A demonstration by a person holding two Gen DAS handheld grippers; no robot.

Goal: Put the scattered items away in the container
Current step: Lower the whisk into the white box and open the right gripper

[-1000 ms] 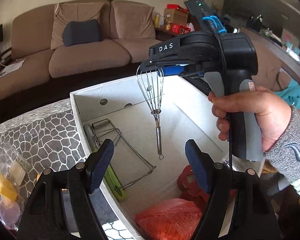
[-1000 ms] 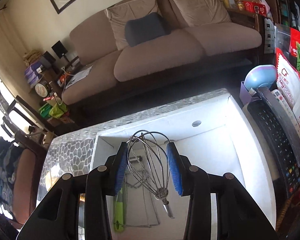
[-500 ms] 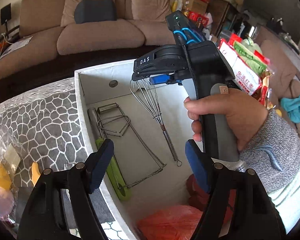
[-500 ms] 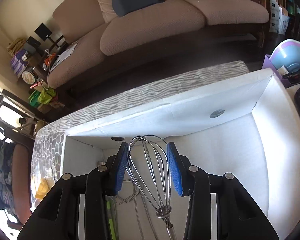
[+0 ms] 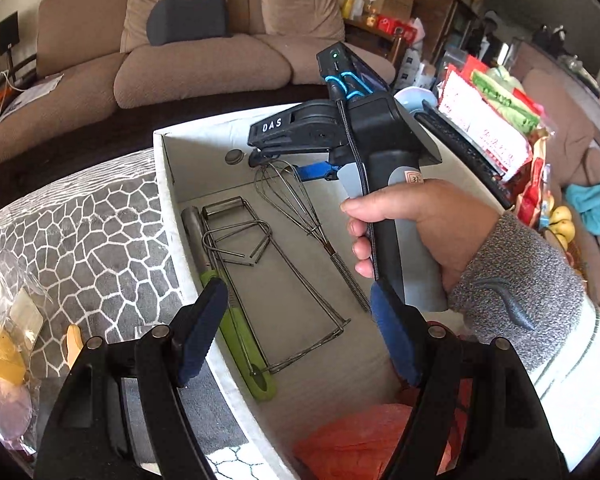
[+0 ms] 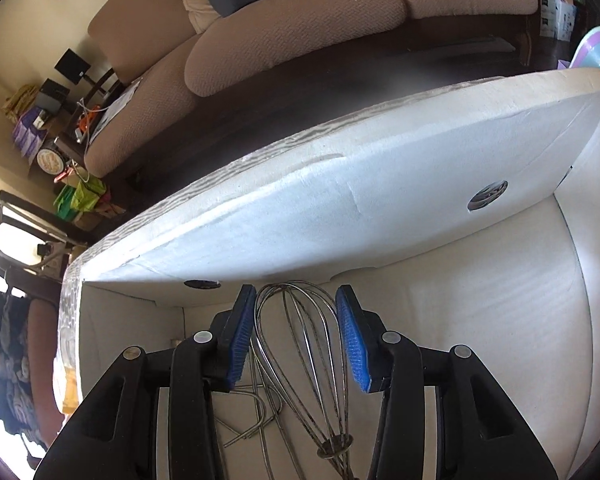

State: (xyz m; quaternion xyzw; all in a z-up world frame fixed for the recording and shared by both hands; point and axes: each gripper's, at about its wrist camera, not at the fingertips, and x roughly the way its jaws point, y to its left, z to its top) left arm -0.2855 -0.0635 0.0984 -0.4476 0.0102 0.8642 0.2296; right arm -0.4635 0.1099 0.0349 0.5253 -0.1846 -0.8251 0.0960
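A white box [image 5: 168, 200] stands on a grey stone-patterned cloth. A wire whisk [image 5: 296, 208] lies on the box floor, its head toward the far wall. My right gripper [image 5: 312, 170] points down into the box over that head. In the right wrist view the whisk [image 6: 300, 352] sits between the blue pads [image 6: 242, 340], and the right gripper [image 6: 298, 338] has its jaws opening, no longer squeezing the wires. My left gripper [image 5: 300, 332] hangs open over the box's near end with nothing between its fingers.
Inside the box lie a bent wire rack [image 5: 268, 280], a green-handled tool [image 5: 244, 348] and an orange bag [image 5: 364, 444]. A clear bag of yellow items [image 5: 4, 344] rests on the cloth to the left. Snack packets [image 5: 488, 128] crowd the right side. A sofa stands behind.
The right gripper came down into the box with the whisk, which now lies on the floor. Its jaws have widened off the wires. The left gripper dipped slightly.
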